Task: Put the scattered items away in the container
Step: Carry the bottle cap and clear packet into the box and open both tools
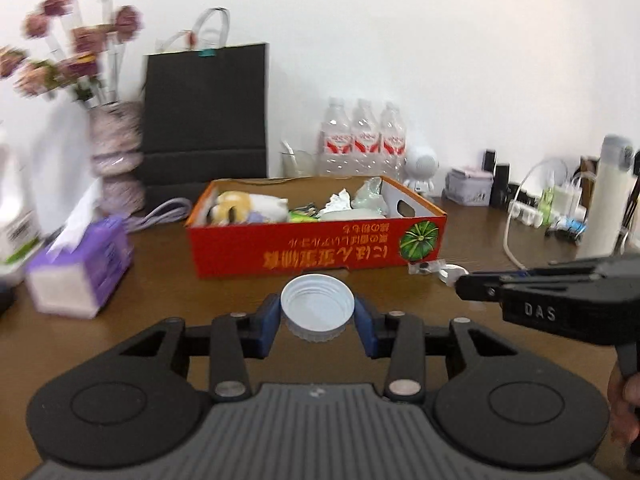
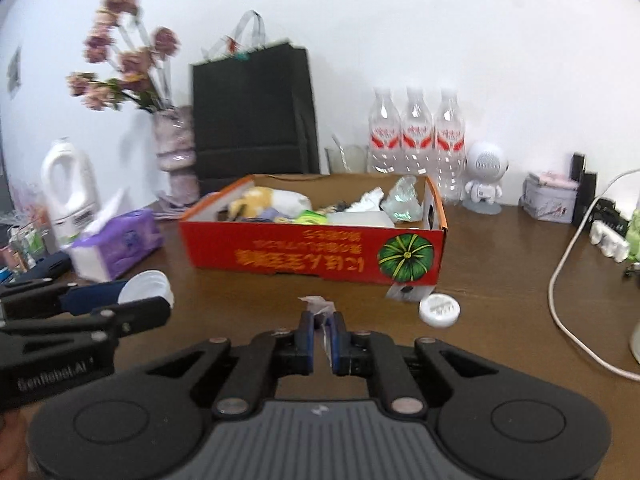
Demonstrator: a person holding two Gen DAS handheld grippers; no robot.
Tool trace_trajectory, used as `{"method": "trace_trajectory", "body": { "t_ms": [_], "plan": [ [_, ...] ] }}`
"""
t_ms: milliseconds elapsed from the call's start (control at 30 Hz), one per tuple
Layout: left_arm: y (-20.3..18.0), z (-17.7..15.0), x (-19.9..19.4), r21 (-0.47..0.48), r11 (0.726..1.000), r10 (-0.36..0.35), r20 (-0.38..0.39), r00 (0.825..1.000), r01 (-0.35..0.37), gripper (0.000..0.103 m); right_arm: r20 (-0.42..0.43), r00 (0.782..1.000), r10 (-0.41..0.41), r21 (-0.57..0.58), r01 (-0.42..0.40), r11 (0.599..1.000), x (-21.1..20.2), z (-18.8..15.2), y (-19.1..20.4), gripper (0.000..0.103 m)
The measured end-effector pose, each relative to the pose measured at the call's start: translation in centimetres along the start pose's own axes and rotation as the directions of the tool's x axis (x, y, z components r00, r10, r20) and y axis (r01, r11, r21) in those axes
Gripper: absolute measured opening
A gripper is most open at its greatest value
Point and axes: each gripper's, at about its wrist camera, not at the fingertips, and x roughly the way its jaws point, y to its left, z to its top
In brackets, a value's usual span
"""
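- The left gripper holds a white screw cap between its blue pads, open side up, above the brown table in front of the box.
- The right gripper is pinched almost fully together on a small scrap of clear wrapper, which sticks up crumpled from between the pads.
- The red cardboard box with a green pumpkin picture and upside-down yellow lettering sits on the table ahead of both grippers, its long side facing them.
- Inside the box lie a yellow-and-white plush toy, crumpled white paper, a pale green crinkled wrapper and other small bits too blurred to name.
- Just outside the box's right front corner, a small round white lid lies on the table, with a little clear packet holding something dark touching the box's foot.
- A purple tissue pack stands left of the box; a white jug is farther left.
- Behind the box stand a black paper bag, a vase of pinkish flowers, three clear water bottles and a small white robot figure.
- A white cable loops over the table at the right.
- A person's hand shows at the right edge of the left wrist view, on the right gripper's handle.
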Motion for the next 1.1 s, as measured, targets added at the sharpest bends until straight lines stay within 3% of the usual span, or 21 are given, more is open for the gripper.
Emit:
{"method": "trace_trajectory", "body": {
  "t_ms": [167,267,433,600,700,733,767,833,1000,1100],
  "plan": [
    [-0.1,-3.0,-4.8,-0.010,0.999,0.043,0.031,0.999,-0.042,0.041,0.005,0.999,0.052,0.032,-0.052,0.998,-5.1,-4.6,2.5,0.007],
    [-0.3,-4.3,-7.6,-0.038,0.997,0.063,0.087,0.994,-0.060,0.041,0.017,0.996,0.092,0.055,-0.093,0.994,-7.2,-7.3,3.9,0.007],
    [-0.5,-6.2,-11.6,-0.027,0.994,0.106,0.157,0.982,-0.103,0.041,0.070,0.996,0.049,0.015,-0.050,0.999,-10.1,-8.3,4.4,0.007],
    [0.0,-6.8,-12.4,-0.029,0.992,0.125,0.151,0.981,-0.122,0.041,0.095,0.995,0.023,0.002,-0.023,1.000,-11.4,-8.3,4.1,0.007],
    [0.3,-6.7,-11.9,-0.035,0.993,0.119,0.135,0.984,-0.115,0.041,0.050,0.998,0.046,-0.007,-0.046,0.999,-11.1,-8.3,3.4,0.011],
    [0.4,-6.8,-11.8,-0.034,0.993,0.116,0.132,0.985,-0.112,0.041,0.034,0.998,0.053,-0.020,-0.052,0.998,-11.0,-8.3,3.1,0.020],
    [0.4,-6.9,-11.7,-0.030,0.994,0.109,0.124,0.986,-0.106,0.041,0.016,0.998,0.063,-0.033,-0.062,0.998,-10.9,-8.4,2.9,0.036],
    [0.4,-7.2,-11.4,-0.031,0.995,0.101,0.109,0.989,-0.099,0.041,-0.013,0.998,0.056,-0.043,-0.056,0.997,-10.5,-8.8,2.5,0.048],
    [0.2,-7.6,-10.4,-0.026,0.996,0.087,0.073,0.994,-0.085,0.041,-0.104,0.993,0.060,-0.005,-0.061,0.998,-8.1,-9.4,3.1,0.046],
    [0.1,-7.7,-10.1,-0.013,0.996,0.086,0.067,0.994,-0.085,0.041,-0.135,0.990,0.037,-0.050,-0.044,0.998,-6.7,-9.9,4.5,0.035]
  ]
}}
